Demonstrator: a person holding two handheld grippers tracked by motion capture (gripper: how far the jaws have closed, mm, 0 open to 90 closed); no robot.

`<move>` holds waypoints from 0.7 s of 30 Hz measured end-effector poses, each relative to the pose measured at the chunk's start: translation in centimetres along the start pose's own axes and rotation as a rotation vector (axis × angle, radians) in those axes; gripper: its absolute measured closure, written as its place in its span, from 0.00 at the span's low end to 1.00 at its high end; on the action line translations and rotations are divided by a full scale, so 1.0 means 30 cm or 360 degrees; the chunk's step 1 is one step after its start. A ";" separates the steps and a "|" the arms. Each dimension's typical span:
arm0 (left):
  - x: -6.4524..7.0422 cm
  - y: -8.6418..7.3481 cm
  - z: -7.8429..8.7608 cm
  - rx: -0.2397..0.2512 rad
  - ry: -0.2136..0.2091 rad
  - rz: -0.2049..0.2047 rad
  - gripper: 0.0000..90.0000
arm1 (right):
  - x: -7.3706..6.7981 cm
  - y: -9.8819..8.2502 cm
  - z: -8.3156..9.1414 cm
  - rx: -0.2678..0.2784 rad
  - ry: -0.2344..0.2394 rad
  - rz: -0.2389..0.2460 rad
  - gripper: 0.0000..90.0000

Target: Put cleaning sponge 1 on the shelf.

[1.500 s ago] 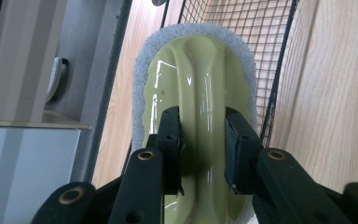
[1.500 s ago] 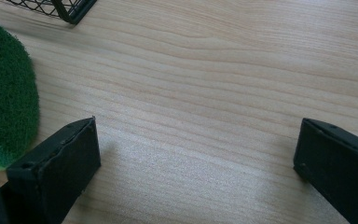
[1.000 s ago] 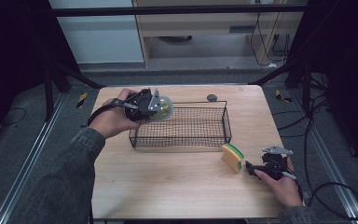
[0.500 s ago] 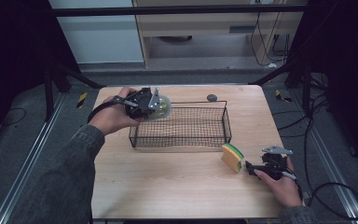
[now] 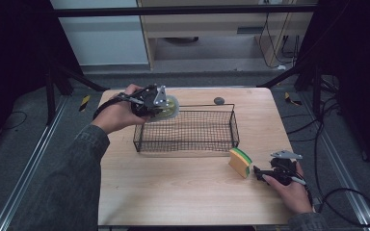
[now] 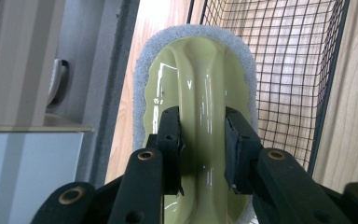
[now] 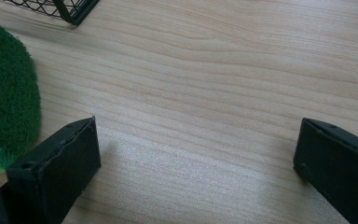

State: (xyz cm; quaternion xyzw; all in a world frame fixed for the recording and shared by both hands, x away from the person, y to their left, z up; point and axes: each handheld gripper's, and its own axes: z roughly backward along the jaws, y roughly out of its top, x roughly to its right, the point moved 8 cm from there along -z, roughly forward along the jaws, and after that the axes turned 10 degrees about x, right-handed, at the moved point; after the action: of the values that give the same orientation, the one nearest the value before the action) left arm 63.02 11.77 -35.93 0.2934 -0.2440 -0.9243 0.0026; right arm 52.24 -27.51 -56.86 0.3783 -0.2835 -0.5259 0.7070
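My left gripper [image 5: 160, 103] is shut on the raised handle of a pale green scrubber [image 5: 171, 107] with a white pad, held in the air over the back left corner of a black wire basket [image 5: 188, 133]. In the left gripper view the pads [image 6: 170, 135] pinch the scrubber's glossy handle [image 6: 200, 60], and the basket [image 6: 284, 70] lies beyond to the right. My right gripper [image 5: 261, 172] rests open on the table at the front right, just right of a yellow and green sponge [image 5: 240, 162]. In the right gripper view the sponge's green face [image 7: 4, 93] sits left of the open jaws [image 7: 196, 140].
The light wooden table [image 5: 173, 192] carries the basket in its middle. A small dark round object [image 5: 218, 100] lies behind the basket near the far edge. A basket corner [image 7: 70, 9] shows at the top of the right gripper view. Dark floor and cables surround the table.
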 end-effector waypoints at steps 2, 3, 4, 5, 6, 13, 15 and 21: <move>0.001 -0.009 -0.011 -0.0009 -0.0016 0.0002 0.78 | -0.001 0.000 0.000 -0.0001 0.0000 -0.0003 0.01; 0.004 -0.016 -0.017 -0.0017 -0.0020 0.0004 0.78 | 0.000 0.000 0.000 0.0000 0.0001 0.0001 0.01; 0.008 -0.026 -0.025 -0.0021 -0.0025 0.0007 0.78 | 0.000 0.000 0.000 0.0000 0.0001 0.0001 0.01; 0.008 -0.026 -0.025 -0.0021 -0.0025 0.0007 0.78 | 0.000 0.000 0.000 0.0000 0.0001 0.0001 0.01; 0.009 -0.031 -0.028 -0.0021 -0.0025 0.0010 0.78 | 0.000 0.000 0.000 0.0000 0.0001 0.0001 0.01; 0.046 -0.084 -0.066 -0.0034 -0.0058 0.0032 0.78 | -0.003 0.001 0.000 -0.0003 0.0007 -0.0013 0.01; 0.050 -0.097 -0.073 -0.0039 -0.0066 0.0047 0.78 | -0.003 0.001 0.000 -0.0004 0.0006 -0.0010 0.01; 0.057 -0.128 -0.090 -0.0052 -0.0081 0.0075 0.78 | -0.002 0.001 0.000 -0.0001 0.0005 -0.0007 0.01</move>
State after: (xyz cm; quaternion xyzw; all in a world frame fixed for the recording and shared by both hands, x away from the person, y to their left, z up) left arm 63.61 13.68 -40.51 0.2639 -0.2357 -0.9350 0.0229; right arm 52.25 -27.44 -56.84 0.3795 -0.2813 -0.5270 0.7065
